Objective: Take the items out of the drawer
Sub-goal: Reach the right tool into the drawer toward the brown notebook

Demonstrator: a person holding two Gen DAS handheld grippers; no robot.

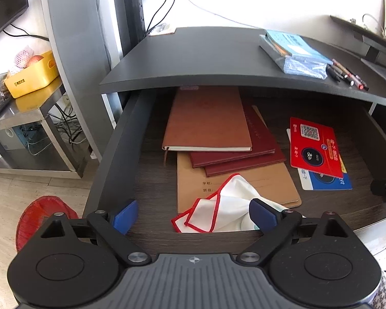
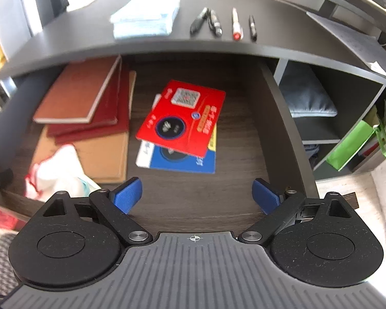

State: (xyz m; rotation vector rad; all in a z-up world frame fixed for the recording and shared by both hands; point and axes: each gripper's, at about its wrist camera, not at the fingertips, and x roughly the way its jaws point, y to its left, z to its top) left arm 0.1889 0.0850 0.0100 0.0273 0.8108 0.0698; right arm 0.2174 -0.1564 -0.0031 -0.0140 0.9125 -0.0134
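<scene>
White cloth (image 1: 229,203) with red hem: soft, light, limp; we judge raised fold best pinch point. Lies at drawer (image 1: 115,139) front edge, partly on tan folder (image 1: 270,182), directly ahead of left tongs (image 1: 193,215), near right pad. Red card (image 2: 182,118): thin, stiff, flat; edge grip needed. Ahead of right tongs (image 2: 196,193), apart. Both tongs spread wide, empty. Pens (image 2: 224,23) on counter (image 2: 90,33).

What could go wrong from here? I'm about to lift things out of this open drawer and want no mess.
The red card lies loosely on a blue card, so pinching it may drag or scatter the ones below. The brown notebook tops a skewed stack reaching back under the desktop, so lifting it could hit that edge. The white cloth beside the open left gripper might snag.
</scene>
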